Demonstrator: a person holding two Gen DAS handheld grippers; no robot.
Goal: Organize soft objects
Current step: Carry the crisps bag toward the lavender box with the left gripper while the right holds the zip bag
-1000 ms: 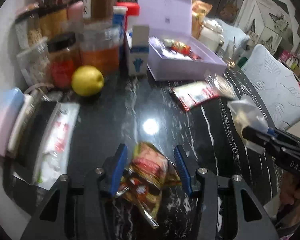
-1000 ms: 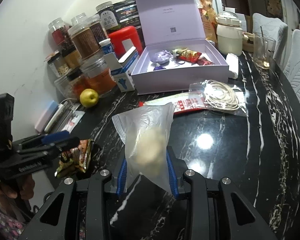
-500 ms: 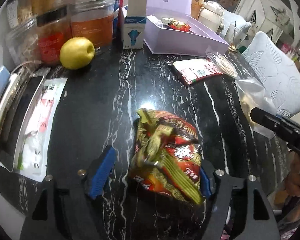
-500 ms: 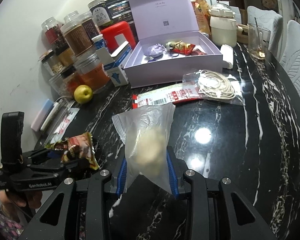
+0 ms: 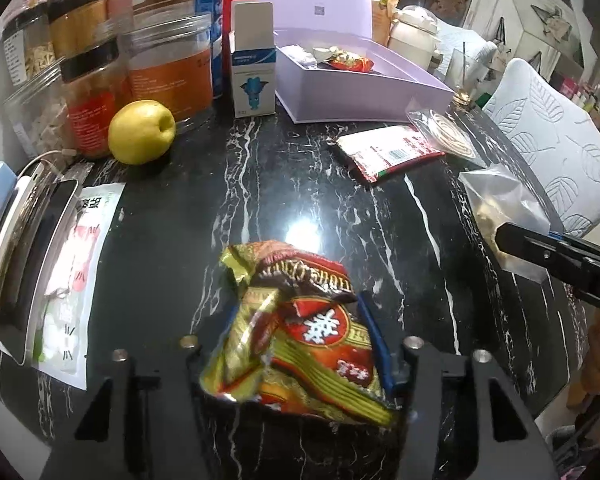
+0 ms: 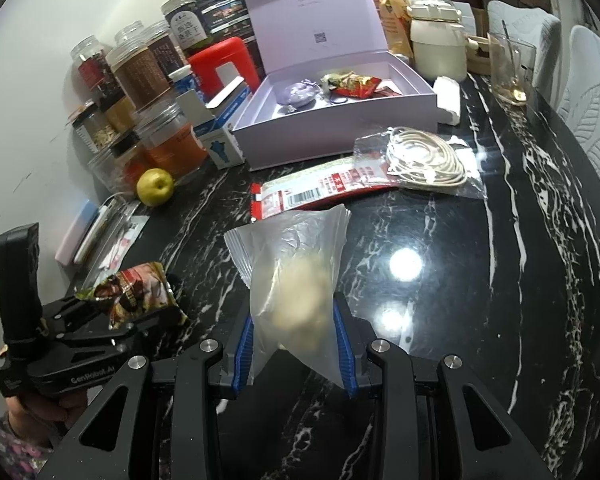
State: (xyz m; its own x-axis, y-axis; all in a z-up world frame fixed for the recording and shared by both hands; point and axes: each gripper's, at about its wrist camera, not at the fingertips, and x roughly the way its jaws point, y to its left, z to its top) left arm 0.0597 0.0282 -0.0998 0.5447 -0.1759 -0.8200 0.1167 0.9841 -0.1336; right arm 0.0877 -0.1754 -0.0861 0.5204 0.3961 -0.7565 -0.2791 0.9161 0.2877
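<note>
My left gripper (image 5: 300, 344) is shut on a crinkled red and gold snack packet (image 5: 300, 320) and holds it above the black marble table (image 5: 308, 184). It also shows in the right wrist view (image 6: 136, 288). My right gripper (image 6: 294, 344) is shut on a clear plastic bag (image 6: 292, 264) with a pale soft lump inside, held upright. That bag shows at the right of the left wrist view (image 5: 504, 208). An open lilac box (image 6: 336, 120) at the back holds a purple pouch (image 6: 298, 94) and a red packet (image 6: 356, 84).
A flat red and white packet (image 6: 320, 192) and a bagged white cable (image 6: 424, 160) lie in front of the box. Jars (image 6: 160, 80), a blue and white carton (image 6: 220, 140) and a yellow apple (image 6: 155, 186) line the left wall. A phone (image 5: 40, 256) and a glass (image 6: 510, 68) sit near the table's edges.
My left gripper closed on the snack packet and lifted it off the table, moving toward the box. My right gripper kept hold of the clear bag.
</note>
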